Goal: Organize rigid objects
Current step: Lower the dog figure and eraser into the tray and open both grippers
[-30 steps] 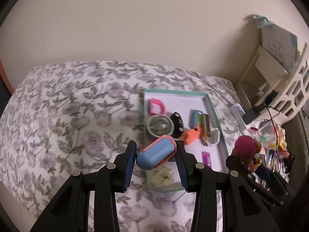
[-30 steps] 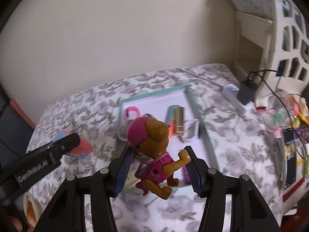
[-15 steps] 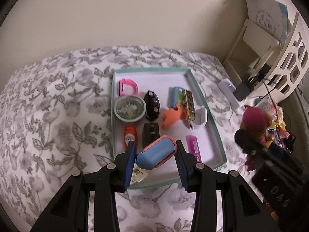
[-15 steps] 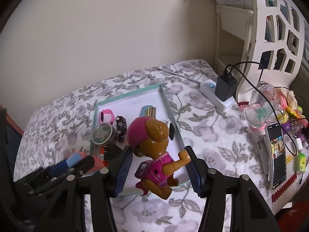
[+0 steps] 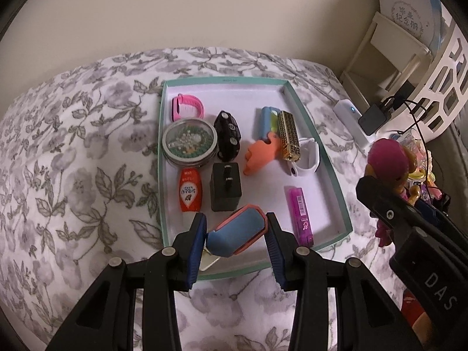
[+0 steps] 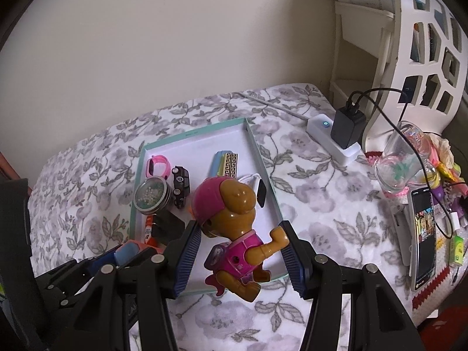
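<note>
left gripper (image 5: 236, 235) is clamped on a blue-and-coral case (image 5: 237, 231), over the near edge of the teal tray (image 5: 339, 187), which sits on a floral bedspread (image 5: 73, 181). left column of the tray is packed: pink watch (image 5: 187, 107), round tin (image 5: 190, 142), red bottle (image 5: 190, 190). beside them are a black car (image 5: 228, 135) and a black box (image 5: 225, 187). bare floor remains at far centre and between the box and the purple lighter (image 5: 299, 215). right gripper (image 6: 238, 253) grips a puppy figure (image 6: 234, 228) above the tray's near right corner; the right rim is just beside it.
</note>
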Action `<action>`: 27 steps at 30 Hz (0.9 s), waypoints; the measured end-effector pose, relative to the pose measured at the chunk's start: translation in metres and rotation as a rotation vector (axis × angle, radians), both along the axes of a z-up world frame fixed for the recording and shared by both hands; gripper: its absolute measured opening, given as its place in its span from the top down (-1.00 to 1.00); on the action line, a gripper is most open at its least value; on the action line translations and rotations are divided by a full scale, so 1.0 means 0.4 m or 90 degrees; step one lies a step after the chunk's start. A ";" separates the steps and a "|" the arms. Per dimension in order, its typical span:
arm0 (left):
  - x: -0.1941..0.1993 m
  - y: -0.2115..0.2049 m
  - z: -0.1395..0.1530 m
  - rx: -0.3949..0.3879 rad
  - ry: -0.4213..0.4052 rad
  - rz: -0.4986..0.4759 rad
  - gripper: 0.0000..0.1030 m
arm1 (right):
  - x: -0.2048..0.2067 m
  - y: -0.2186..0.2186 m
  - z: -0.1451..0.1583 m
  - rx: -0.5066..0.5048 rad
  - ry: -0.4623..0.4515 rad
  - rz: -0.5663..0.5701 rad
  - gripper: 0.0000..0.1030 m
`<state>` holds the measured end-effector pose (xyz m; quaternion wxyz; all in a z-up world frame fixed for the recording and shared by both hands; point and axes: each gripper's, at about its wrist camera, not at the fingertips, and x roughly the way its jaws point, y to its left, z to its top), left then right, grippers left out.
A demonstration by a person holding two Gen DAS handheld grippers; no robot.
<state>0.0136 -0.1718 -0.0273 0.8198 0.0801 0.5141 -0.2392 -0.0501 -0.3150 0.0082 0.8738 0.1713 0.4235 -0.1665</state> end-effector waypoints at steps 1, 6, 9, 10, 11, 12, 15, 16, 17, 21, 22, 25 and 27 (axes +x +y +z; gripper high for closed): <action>0.000 0.000 -0.003 -0.002 0.004 -0.002 0.18 | 0.003 -0.001 -0.004 0.000 0.002 0.001 -0.12; -0.001 -0.007 -0.009 -0.003 0.010 -0.014 0.18 | 0.019 -0.007 -0.041 0.004 0.020 0.004 -0.12; -0.001 -0.009 -0.011 0.002 0.008 -0.017 0.18 | 0.023 -0.017 -0.059 0.019 0.025 -0.002 -0.12; -0.001 -0.011 -0.011 -0.002 0.011 -0.019 0.18 | 0.022 -0.022 -0.063 0.022 0.024 -0.004 -0.12; 0.000 -0.011 -0.011 -0.004 0.013 -0.020 0.18 | 0.022 -0.026 -0.066 0.021 0.025 -0.008 -0.12; 0.001 -0.013 -0.012 -0.005 0.015 -0.023 0.18 | 0.022 -0.029 -0.068 0.021 0.027 -0.010 -0.12; 0.005 -0.024 -0.023 0.002 0.017 -0.030 0.18 | 0.026 -0.038 -0.082 0.027 0.032 -0.017 -0.12; 0.008 -0.029 -0.028 0.004 0.017 -0.032 0.18 | 0.028 -0.042 -0.086 0.031 0.033 -0.019 -0.12; 0.010 -0.034 -0.033 0.005 0.018 -0.033 0.18 | 0.031 -0.047 -0.092 0.036 0.035 -0.020 -0.12; 0.022 -0.051 -0.049 0.010 0.018 -0.041 0.18 | 0.045 -0.052 -0.101 0.033 0.039 -0.020 -0.12; 0.026 -0.055 -0.054 0.012 0.016 -0.043 0.18 | 0.050 -0.053 -0.103 0.030 0.040 -0.019 -0.12; 0.036 -0.060 -0.066 0.018 0.014 -0.043 0.18 | 0.062 -0.057 -0.114 0.033 0.043 -0.019 -0.12; 0.044 -0.062 -0.075 0.021 0.011 -0.038 0.19 | 0.070 -0.059 -0.125 0.039 0.044 -0.021 -0.12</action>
